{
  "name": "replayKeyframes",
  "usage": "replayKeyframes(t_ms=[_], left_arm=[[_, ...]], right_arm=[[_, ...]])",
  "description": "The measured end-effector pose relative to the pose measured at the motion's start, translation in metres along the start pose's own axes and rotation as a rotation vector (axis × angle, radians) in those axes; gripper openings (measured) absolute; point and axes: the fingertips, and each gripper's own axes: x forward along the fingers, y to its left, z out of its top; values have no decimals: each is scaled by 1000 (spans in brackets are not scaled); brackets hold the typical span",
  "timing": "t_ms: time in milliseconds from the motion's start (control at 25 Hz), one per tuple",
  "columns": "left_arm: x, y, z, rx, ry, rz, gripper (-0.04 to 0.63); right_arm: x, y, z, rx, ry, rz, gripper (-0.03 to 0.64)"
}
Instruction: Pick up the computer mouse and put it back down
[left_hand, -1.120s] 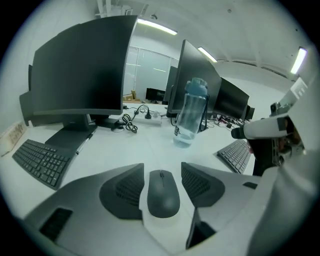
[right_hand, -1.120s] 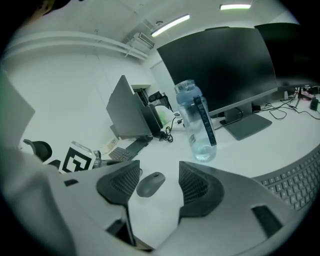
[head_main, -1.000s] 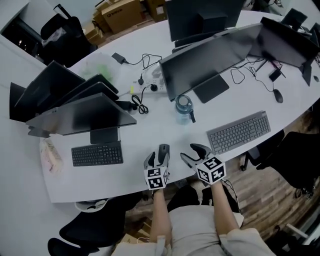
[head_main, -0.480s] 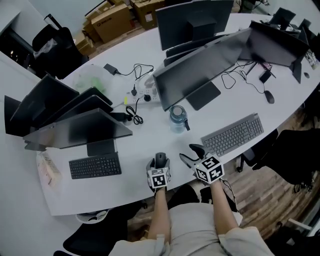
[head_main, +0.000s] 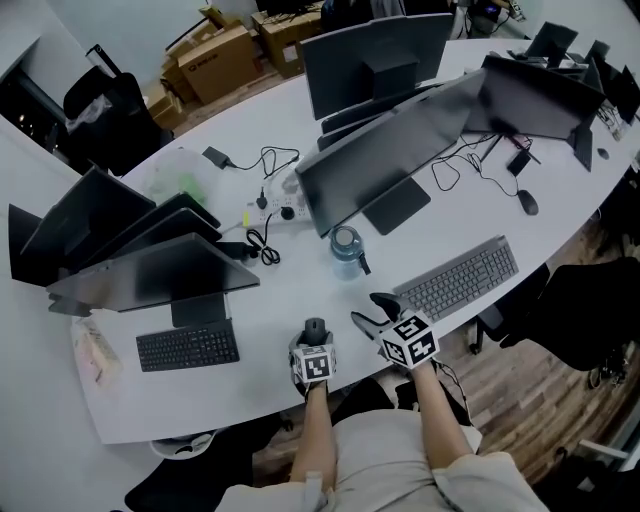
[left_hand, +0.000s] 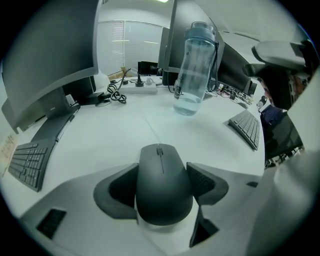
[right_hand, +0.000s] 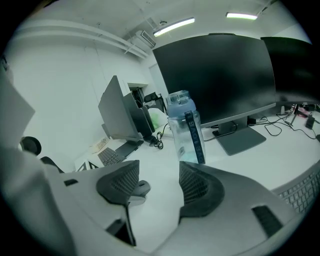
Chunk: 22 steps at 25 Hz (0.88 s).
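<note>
Put-down step, at release: the left gripper (left_hand: 162, 187), jaws just opened and spread, straddles the mouse (left_hand: 161, 167) resting on the table (left_hand: 115, 135); right gripper (right_hand: 159, 187) spread, empty; next, likely withdraw without nudging the mouse.

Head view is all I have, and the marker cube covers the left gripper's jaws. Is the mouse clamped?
Observer: No. The left gripper has just been opening its jaws; the mouse lies between them, unclamped.
Operator: Lifted or down?
Observer: Down, it looks set on the white table.
Operator: And the right gripper?
Observer: Its own view shows the jaws apart with nothing between them, pointing toward the water bottle.
</note>
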Motion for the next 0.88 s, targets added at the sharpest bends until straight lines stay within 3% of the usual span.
replayKeyframes(t_ms=[560, 880], left_arm=[[2, 0, -1, -27, 4, 25, 305], [6, 0, 1, -25, 32, 26, 305]], right_arm=[[7, -2, -9, -81, 62, 89, 255], [8, 8, 3, -104, 48, 154, 249]])
